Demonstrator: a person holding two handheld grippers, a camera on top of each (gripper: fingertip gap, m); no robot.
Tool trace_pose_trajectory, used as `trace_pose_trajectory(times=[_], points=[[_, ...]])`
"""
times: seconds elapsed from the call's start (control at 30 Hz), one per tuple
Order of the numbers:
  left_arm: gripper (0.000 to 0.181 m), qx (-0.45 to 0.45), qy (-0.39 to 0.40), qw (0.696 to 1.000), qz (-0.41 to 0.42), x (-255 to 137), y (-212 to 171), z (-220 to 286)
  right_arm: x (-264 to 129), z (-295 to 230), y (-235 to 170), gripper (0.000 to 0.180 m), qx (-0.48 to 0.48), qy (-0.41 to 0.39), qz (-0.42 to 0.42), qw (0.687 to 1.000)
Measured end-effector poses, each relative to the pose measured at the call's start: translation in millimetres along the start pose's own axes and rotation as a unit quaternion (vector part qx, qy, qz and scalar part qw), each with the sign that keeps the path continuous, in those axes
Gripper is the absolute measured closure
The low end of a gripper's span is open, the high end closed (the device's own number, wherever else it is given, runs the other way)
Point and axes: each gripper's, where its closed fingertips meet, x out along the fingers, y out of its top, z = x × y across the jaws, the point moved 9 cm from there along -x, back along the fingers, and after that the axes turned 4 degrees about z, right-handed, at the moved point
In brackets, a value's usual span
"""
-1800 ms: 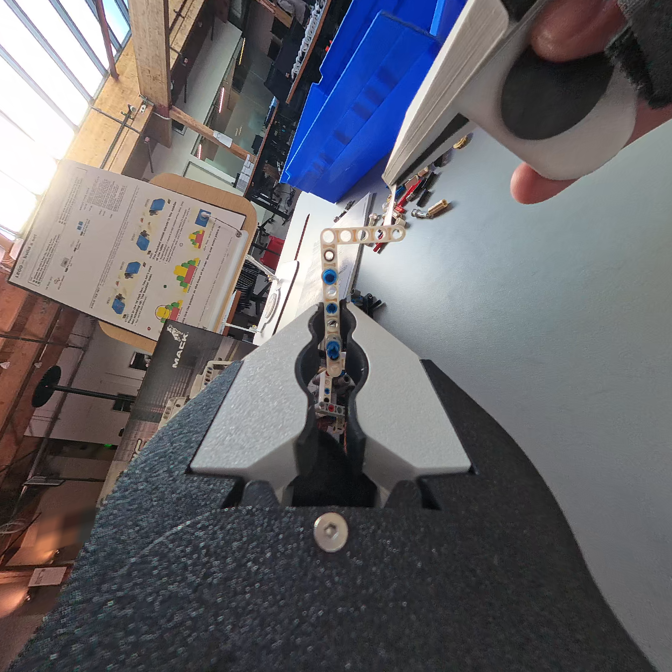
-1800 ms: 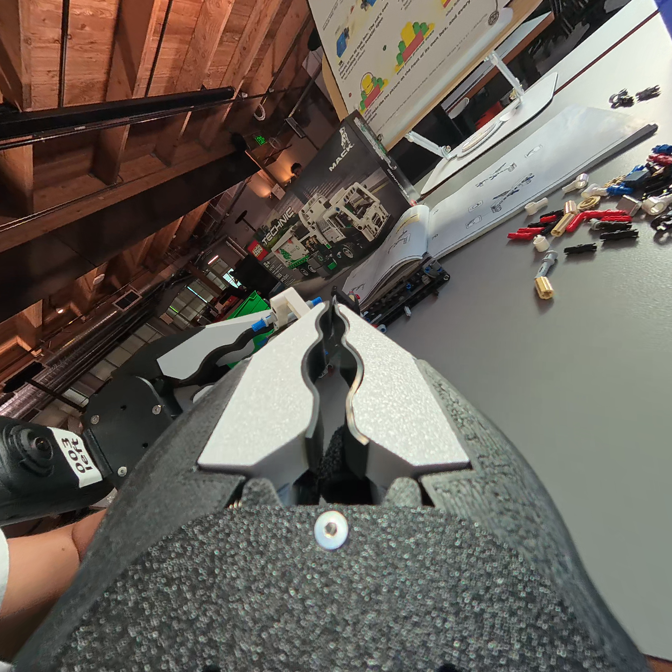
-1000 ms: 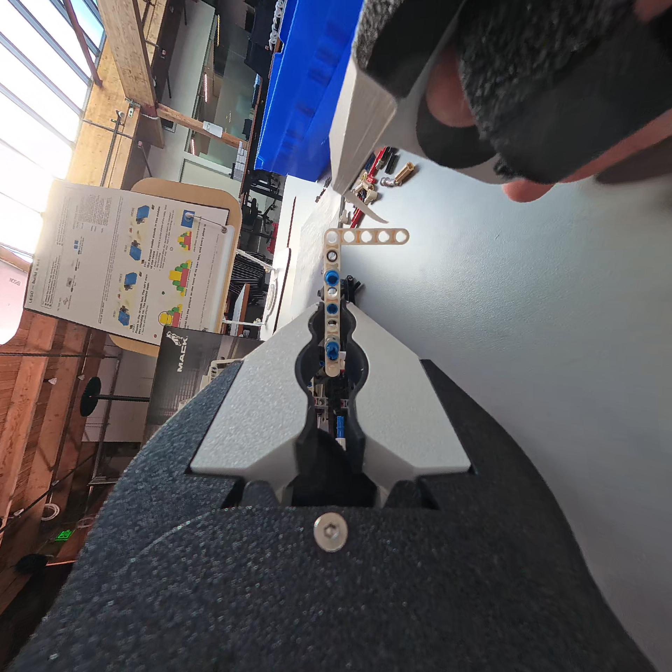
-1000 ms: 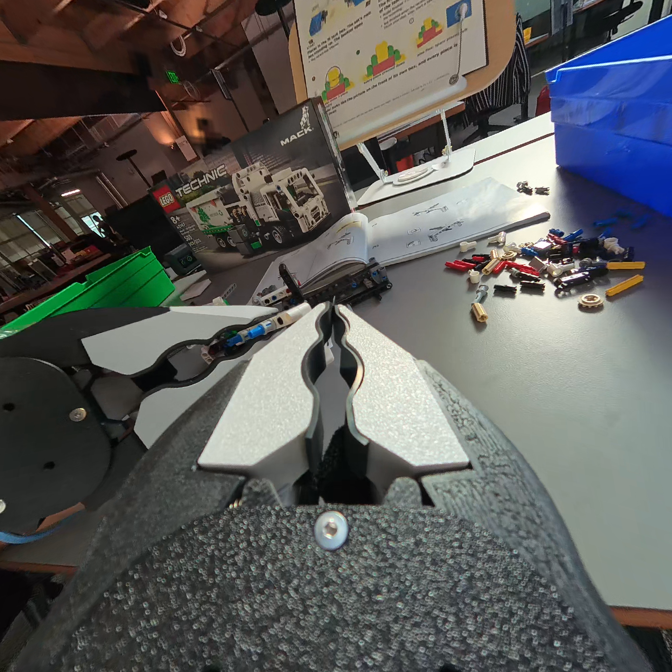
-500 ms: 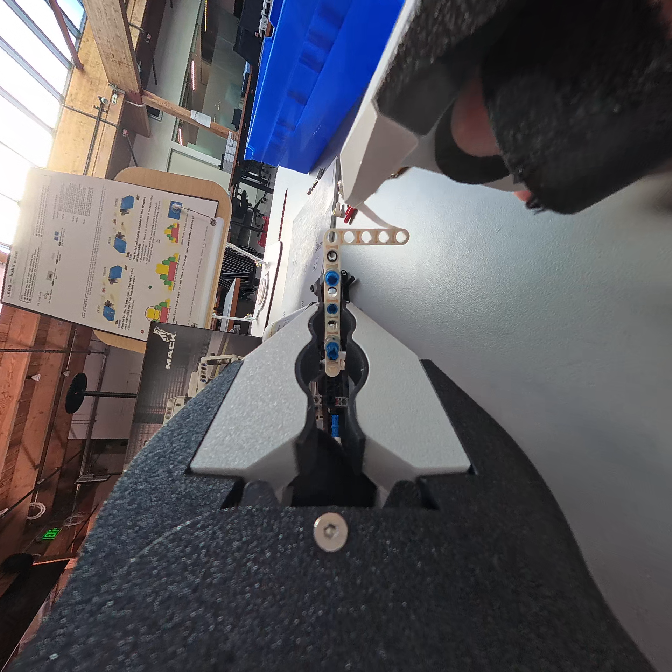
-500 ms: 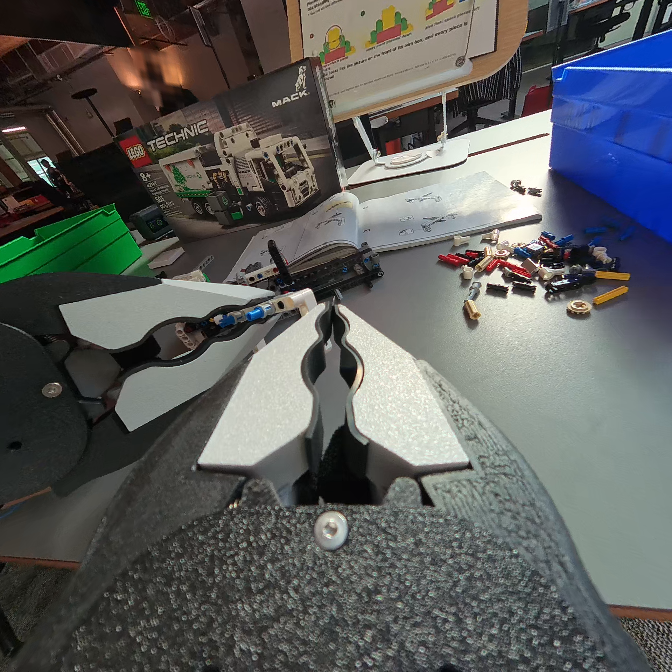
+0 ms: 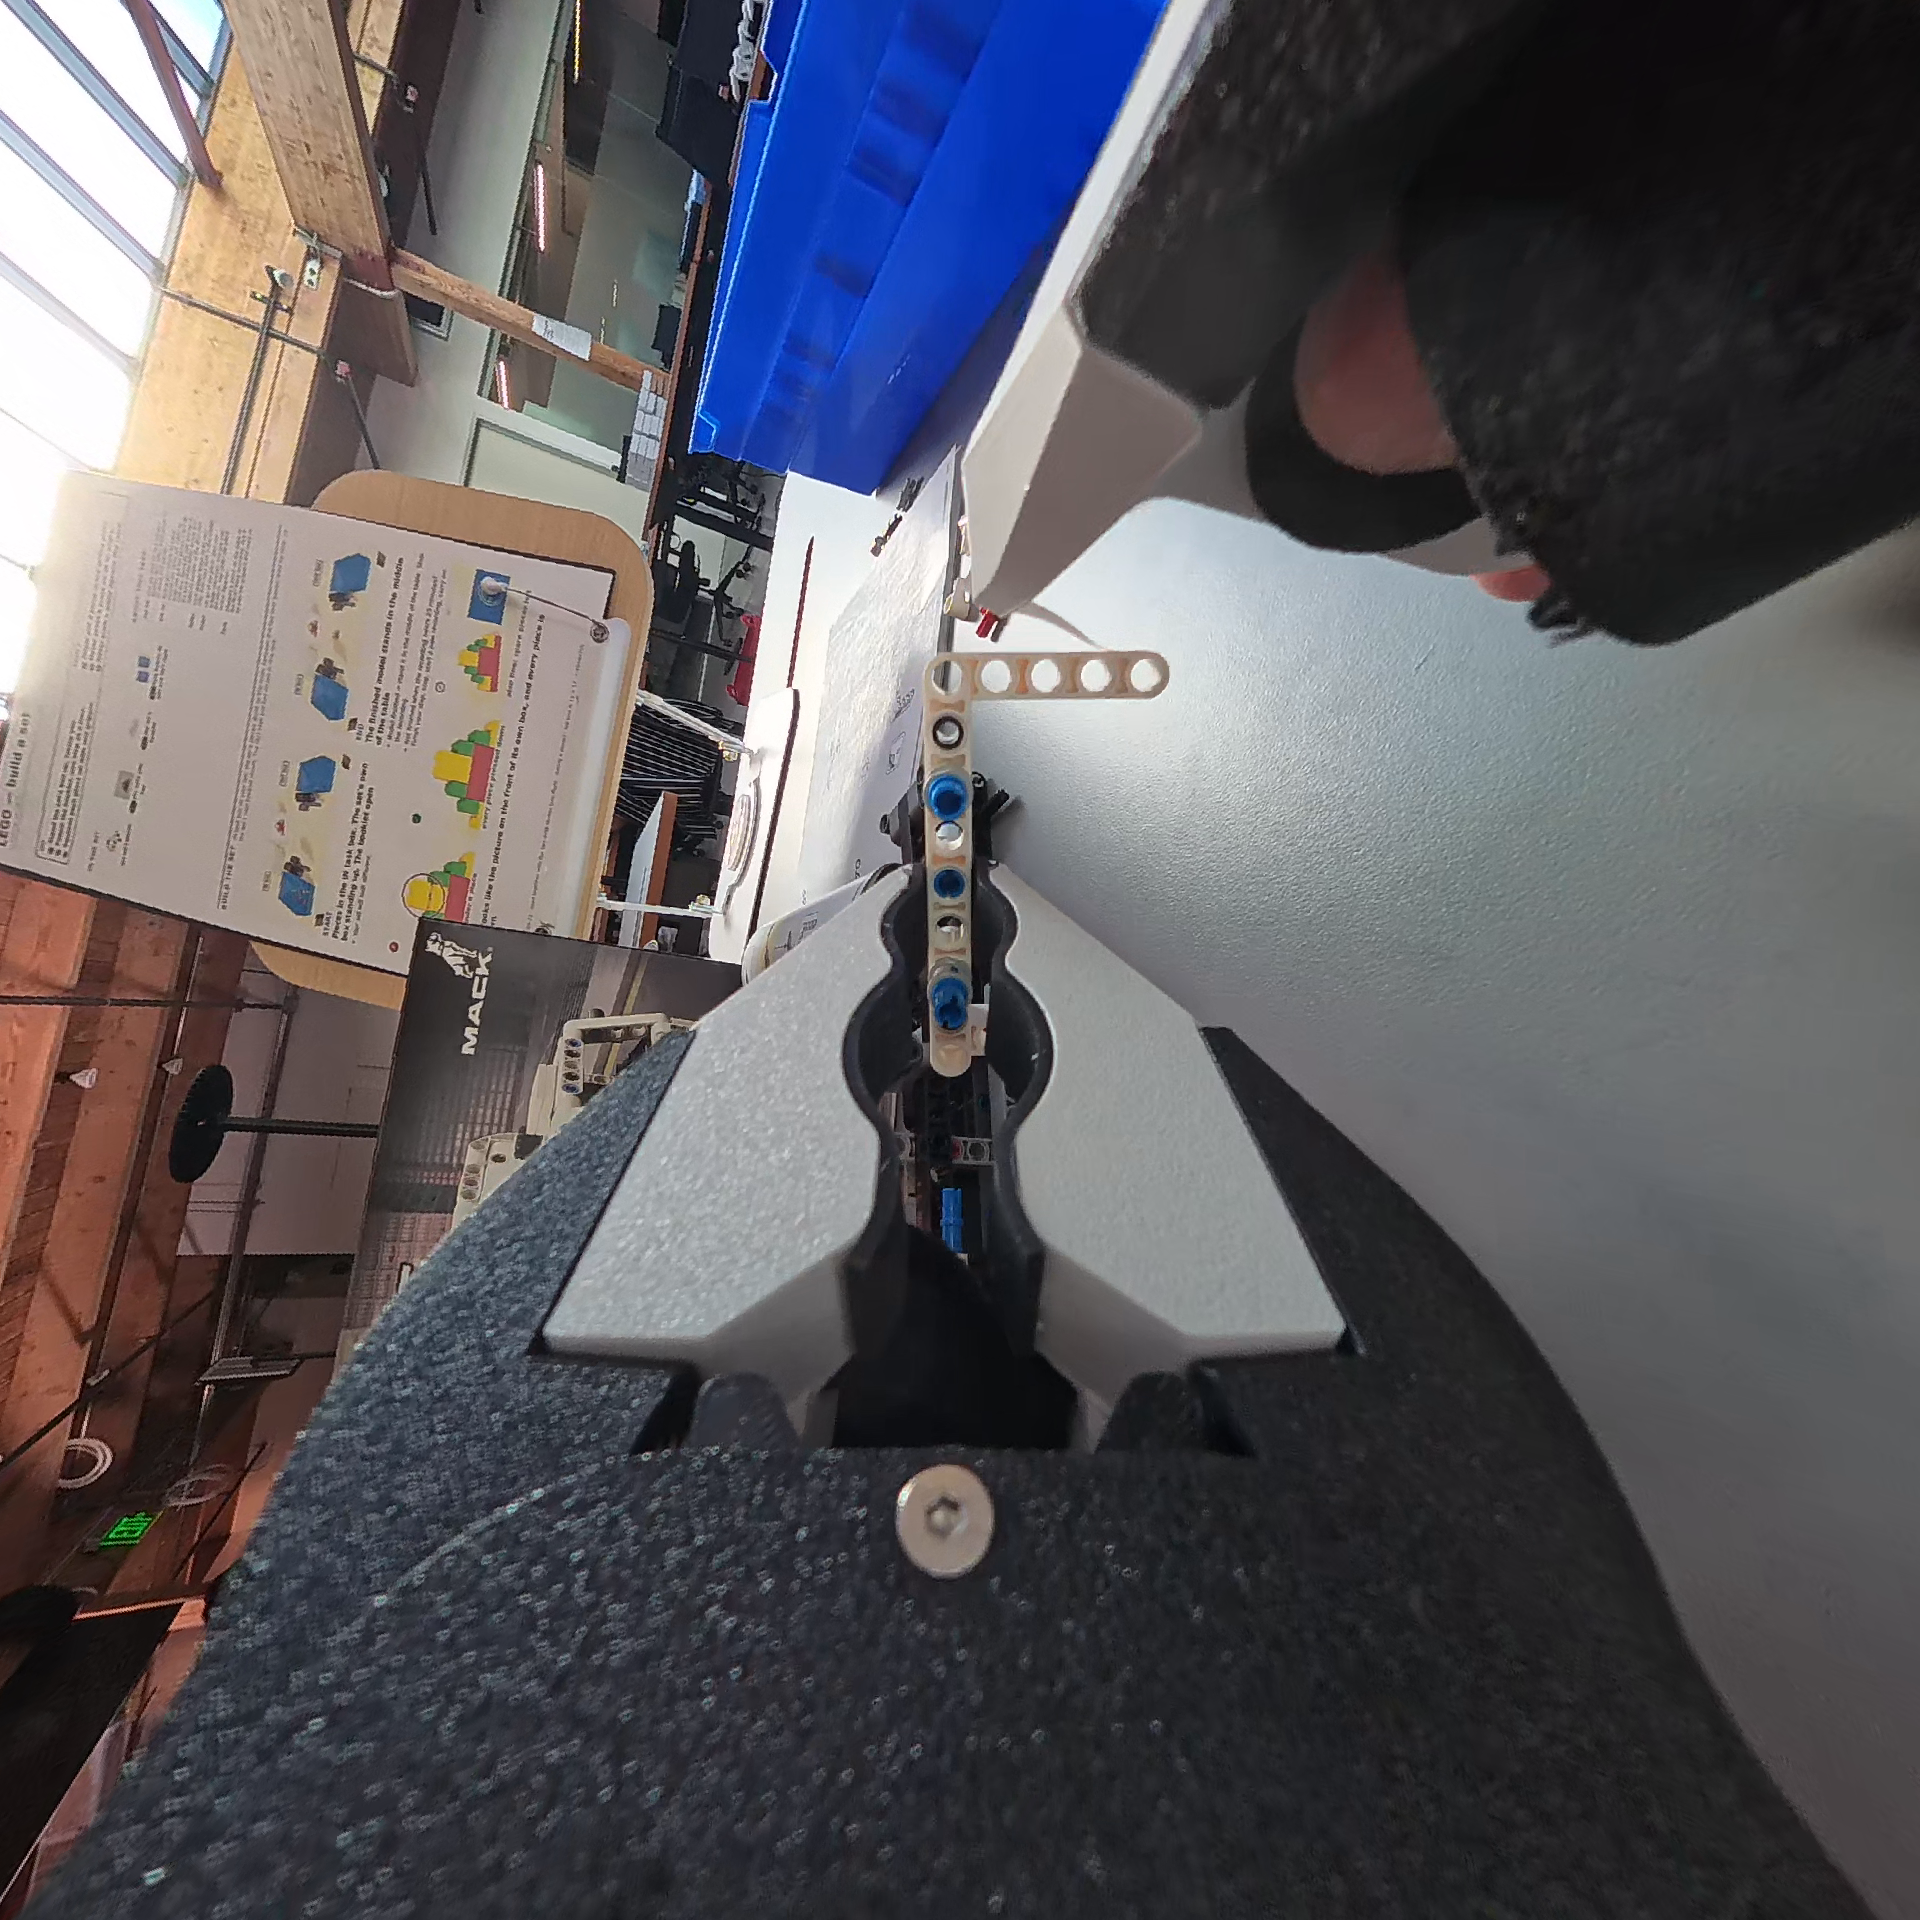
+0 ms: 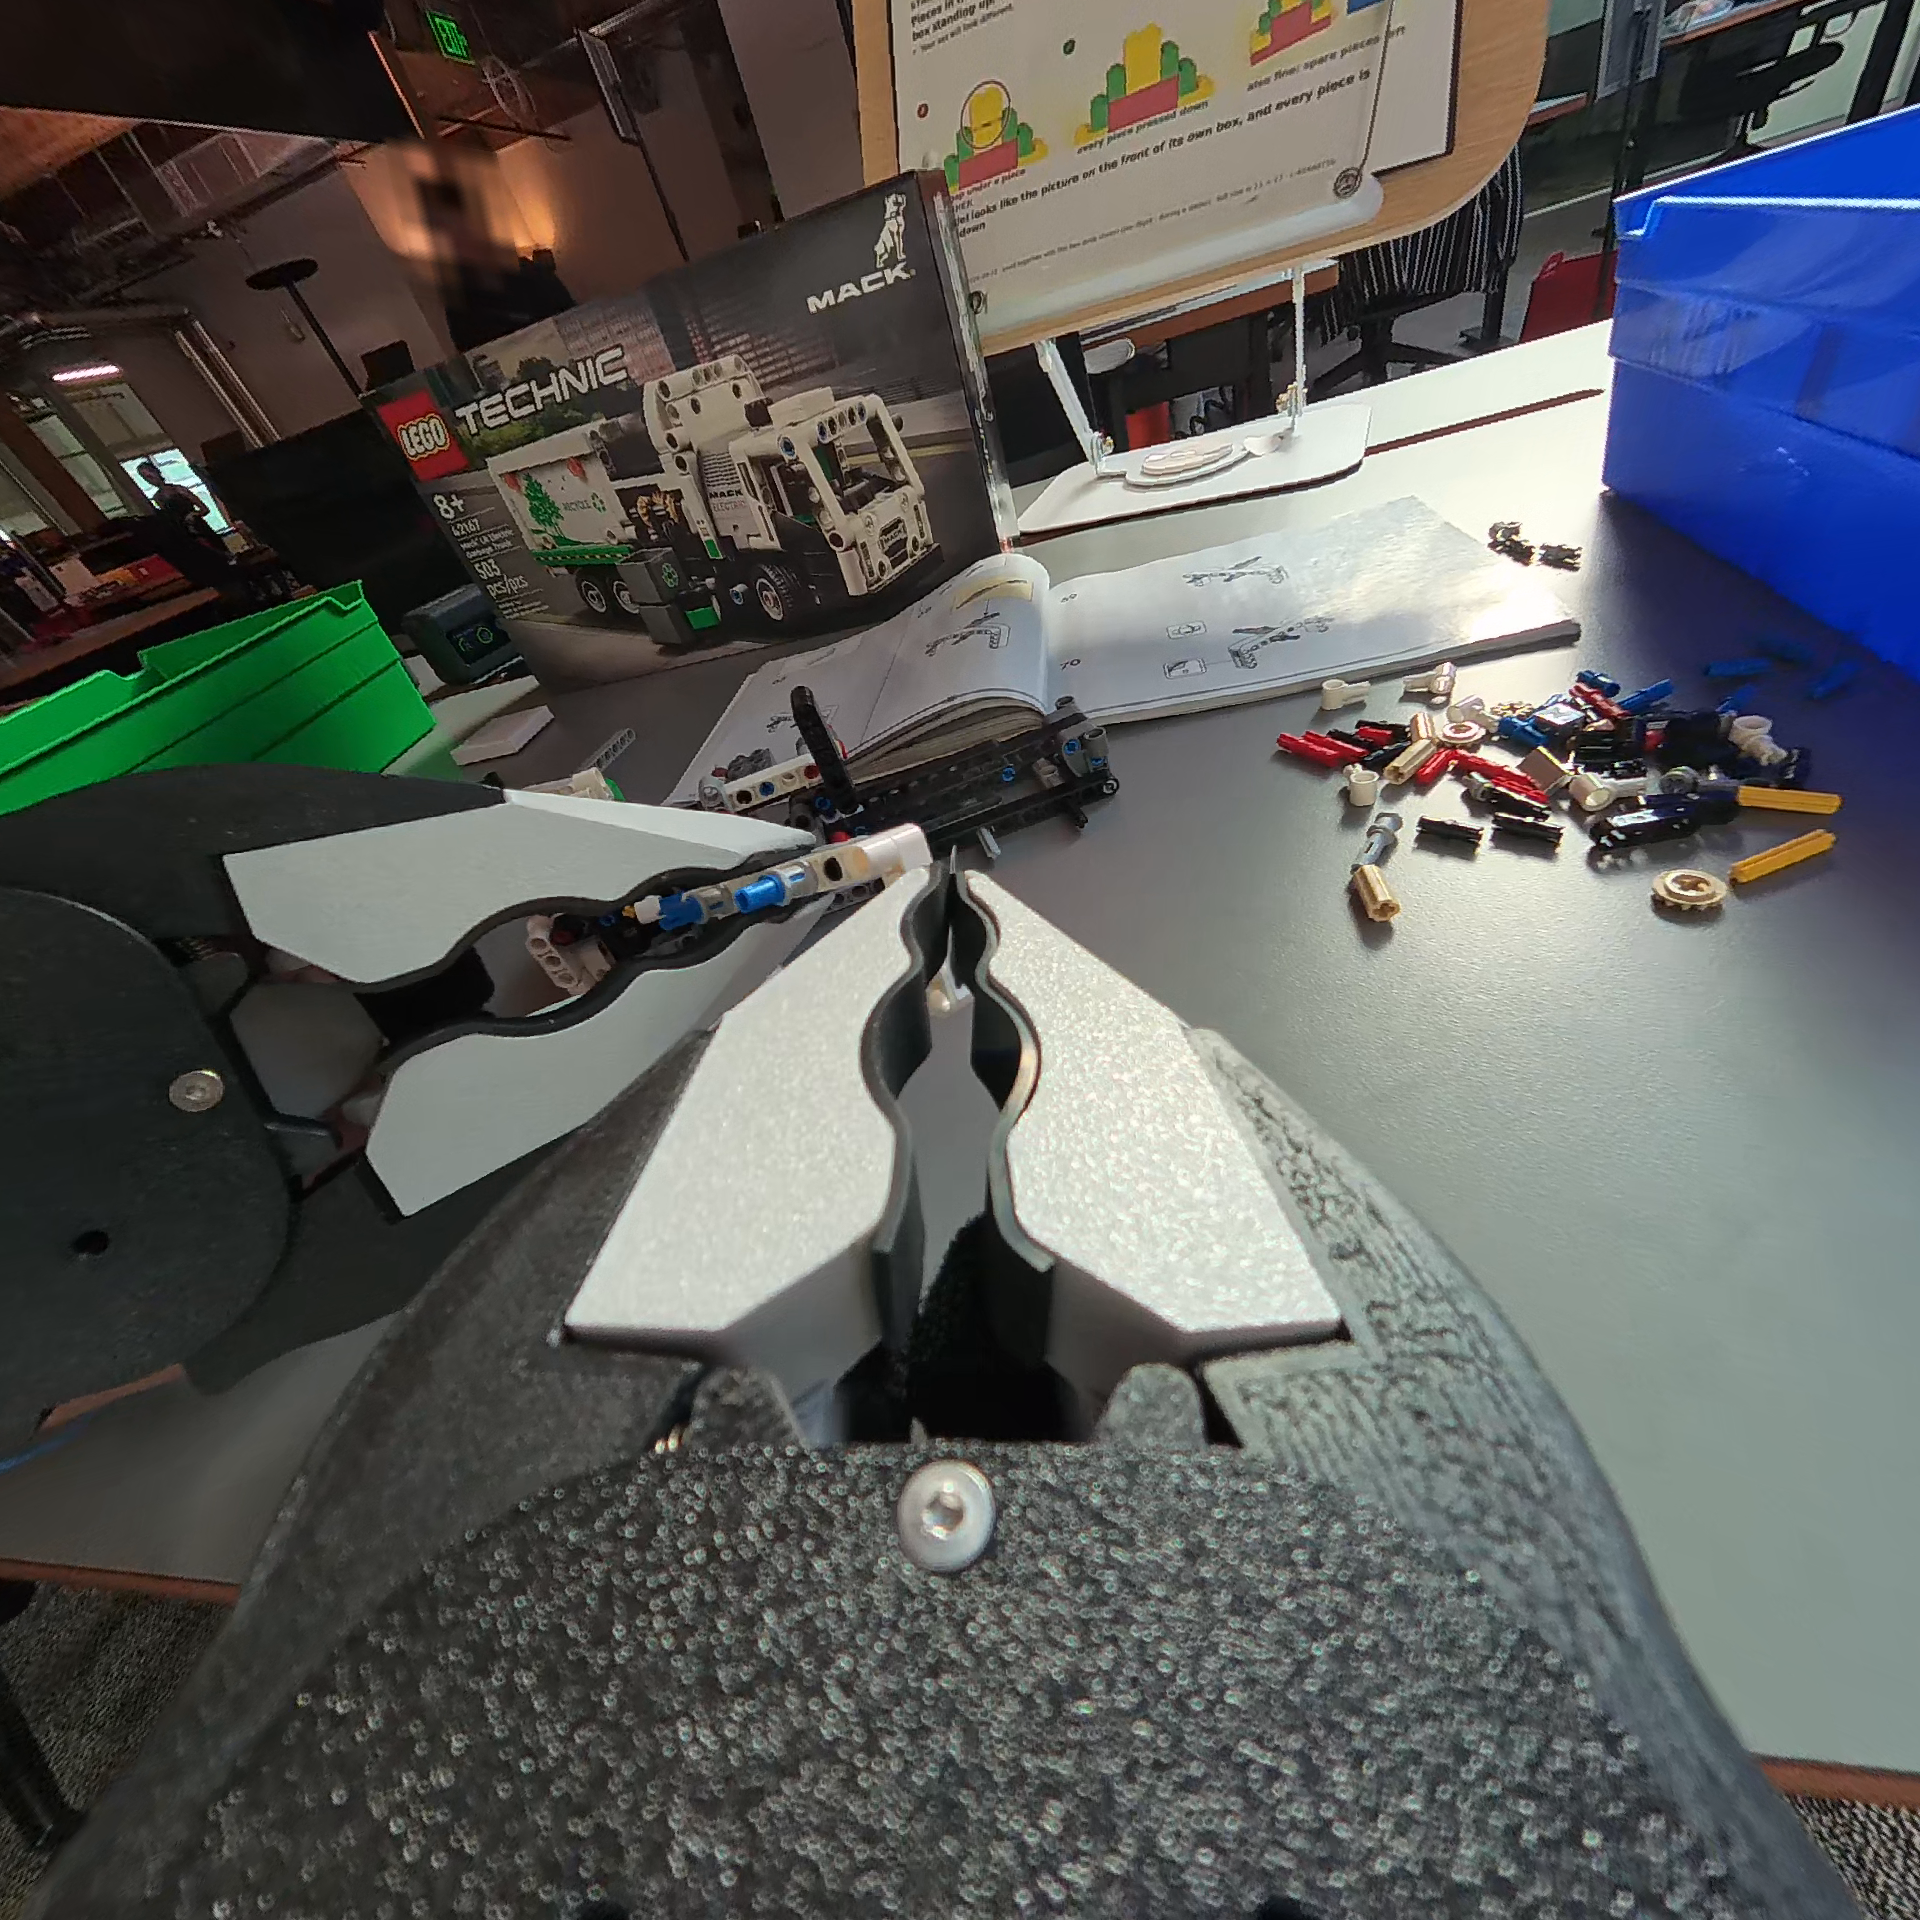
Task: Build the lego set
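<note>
My left gripper [image 7: 951,883] is shut on a white L-shaped Technic beam [image 7: 948,831] with blue pins, part of a small assembly held above the grey table [image 7: 1507,935]. The beam's short arm [image 7: 1049,675] points toward the table. My right gripper [image 8: 951,881] is shut, with nothing clearly in it. Its tips are right beside the beam's white end [image 8: 883,850], which sticks out of the left gripper [image 8: 821,868]. A white bit of the beam shows through the gap between the right jaws. In the left wrist view the right gripper [image 7: 977,608] and a gloved hand hang just past the beam's corner.
A black chassis assembly [image 8: 956,790] lies against an open instruction booklet [image 8: 1247,623]. A scatter of loose small pieces [image 8: 1558,758] lies to the right. The set box [image 8: 707,468], a sign stand [image 8: 1195,457], blue bins [image 8: 1766,364] and a green bin [image 8: 208,696] ring the table.
My right gripper has swung from pointing upward to level and moved in until its tips are next to the beam's end. My left gripper has kept hold of the beam, nearly still.
</note>
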Motion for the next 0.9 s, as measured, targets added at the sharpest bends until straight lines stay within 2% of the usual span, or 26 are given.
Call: trace_pose_trajectory(times=[0.9], points=[[0.176,-0.034,-0.015,0.999,0.014,-0.9,0.1,-2.2,1.5,2.4,4.6,0.173,0.057,0.059,0.01,0.997]])
